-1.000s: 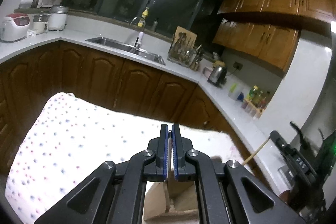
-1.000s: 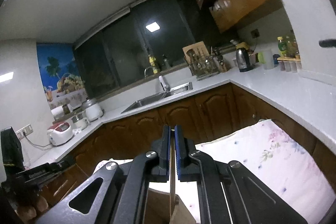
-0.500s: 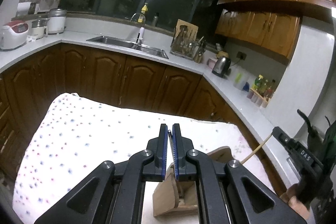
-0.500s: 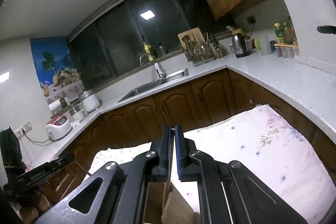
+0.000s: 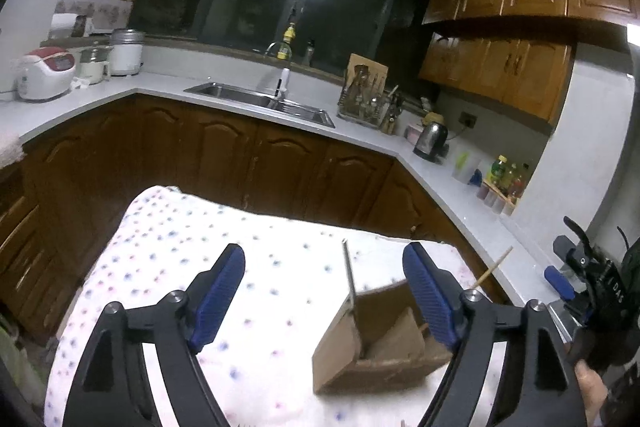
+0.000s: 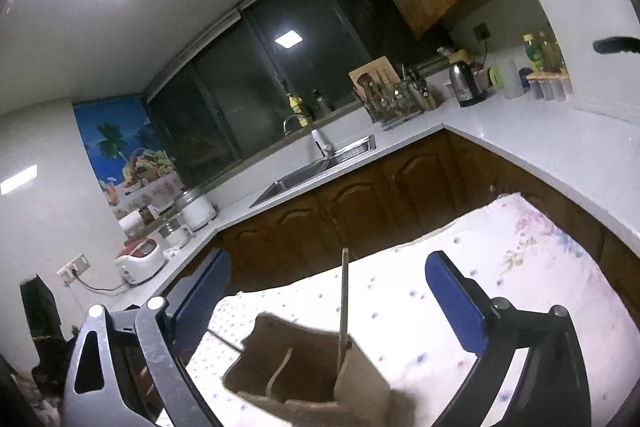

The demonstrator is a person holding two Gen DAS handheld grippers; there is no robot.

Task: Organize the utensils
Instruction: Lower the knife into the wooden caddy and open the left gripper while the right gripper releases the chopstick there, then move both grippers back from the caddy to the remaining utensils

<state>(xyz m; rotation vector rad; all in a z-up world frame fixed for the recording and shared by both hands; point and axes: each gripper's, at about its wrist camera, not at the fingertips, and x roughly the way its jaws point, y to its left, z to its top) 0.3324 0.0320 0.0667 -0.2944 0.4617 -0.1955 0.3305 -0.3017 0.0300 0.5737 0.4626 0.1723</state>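
On the table [image 5: 168, 267], a box [image 5: 352, 351] is seen holding a metal rod [image 5: 349, 275] and a wooden stick [image 6: 343, 303]; both the left gripper [image 5: 324, 291] and right gripper [image 6: 328, 295], just opened, are spread wide, empty.

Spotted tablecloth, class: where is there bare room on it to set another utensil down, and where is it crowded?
The spotted tablecloth lies bare from the cardboard box across to its left edge and up to its far edge by the cabinets. It is crowded at the box, where a metal utensil and a wooden stick stand, with the open left gripper and right gripper around it.
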